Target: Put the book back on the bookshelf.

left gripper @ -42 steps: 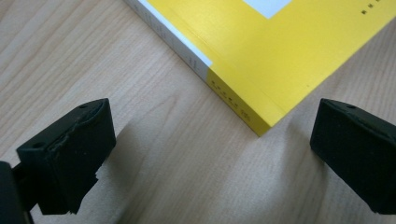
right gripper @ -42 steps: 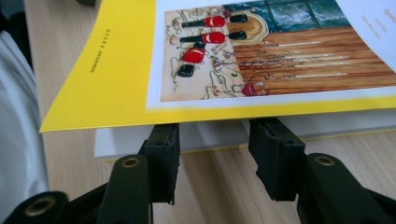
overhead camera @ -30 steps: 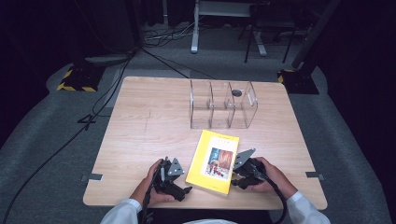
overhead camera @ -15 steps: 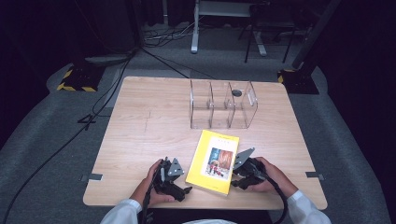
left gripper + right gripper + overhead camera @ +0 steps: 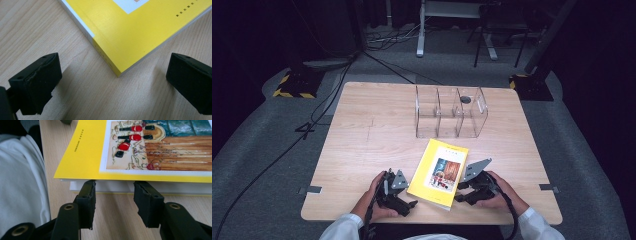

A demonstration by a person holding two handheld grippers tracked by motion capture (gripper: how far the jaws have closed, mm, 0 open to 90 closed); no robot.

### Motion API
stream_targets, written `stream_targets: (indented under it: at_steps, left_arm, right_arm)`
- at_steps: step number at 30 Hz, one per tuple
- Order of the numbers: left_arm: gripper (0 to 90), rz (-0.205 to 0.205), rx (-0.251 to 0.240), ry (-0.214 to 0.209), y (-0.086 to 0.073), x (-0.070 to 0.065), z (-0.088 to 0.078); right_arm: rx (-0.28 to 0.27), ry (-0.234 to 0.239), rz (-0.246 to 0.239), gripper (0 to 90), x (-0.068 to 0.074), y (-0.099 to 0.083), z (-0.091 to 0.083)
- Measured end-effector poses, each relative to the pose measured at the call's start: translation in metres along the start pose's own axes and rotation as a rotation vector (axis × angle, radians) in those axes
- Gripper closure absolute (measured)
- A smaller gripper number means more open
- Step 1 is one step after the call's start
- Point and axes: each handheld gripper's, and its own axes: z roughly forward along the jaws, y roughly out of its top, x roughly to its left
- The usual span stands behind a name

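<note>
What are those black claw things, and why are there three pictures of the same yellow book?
A person sits at a wooden table holding a grabbing tool in each hand: the left gripper and the right gripper. One camera looks down from above. The other two ride on the tools, so you see each tool's black fingers up close. A yellow book lies flat between the tools, and a clear plastic box with compartments stands farther back. Nothing is held yet. The left tool is open near the book's corner; the right tool's open fingers sit at the book's edge, under its slightly lifted cover.
</note>
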Motion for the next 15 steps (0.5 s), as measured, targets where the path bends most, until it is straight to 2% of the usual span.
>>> stream_targets:
  at_steps: [1,4,8,9,10,11,12,13,14,15]
  left_arm:
    - [0.7,0.000,0.000,0.000,0.000,0.000,0.000]
    - [0.8,-0.001,-0.001,0.000,-0.001,0.000,-0.001]
    - [3.6,0.010,-0.003,-0.005,-0.002,-0.001,-0.004]
    - [15.6,0.015,-0.012,-0.008,-0.002,-0.002,-0.006]
    - [23.3,0.031,-0.037,-0.005,-0.001,-0.006,-0.009]
    - [21.8,0.037,-0.051,-0.002,0.000,-0.009,-0.011]
    - [14.8,0.049,-0.067,-0.002,0.002,-0.012,-0.013]
    - [14.8,0.049,-0.067,-0.002,0.002,-0.012,-0.013]
    - [14.8,0.065,-0.088,-0.008,0.004,-0.016,-0.015]
    - [20.7,0.079,-0.106,-0.013,0.007,-0.019,-0.017]
  right_arm:
    - [0.000,0.000,0.000,53.0,0.000,0.000,0.000]
    - [-0.077,0.013,0.014,53.0,0.001,0.002,-0.002]
    - [-0.110,0.005,0.009,52.9,0.003,0.006,0.000]
    - [-0.129,0.004,0.010,53.0,0.004,0.008,0.001]
    - [-0.135,0.004,0.012,52.9,0.005,0.009,0.002]
    - [-0.141,-0.003,0.008,52.9,0.005,0.010,0.002]
    - [-0.143,-0.007,0.005,52.9,0.006,0.011,0.003]
    - [-0.143,-0.007,0.005,52.9,0.006,0.011,0.003]
    - [-0.149,-0.011,0.007,52.9,0.007,0.012,0.003]
    - [-0.157,-0.013,0.007,52.9,0.007,0.013,0.003]
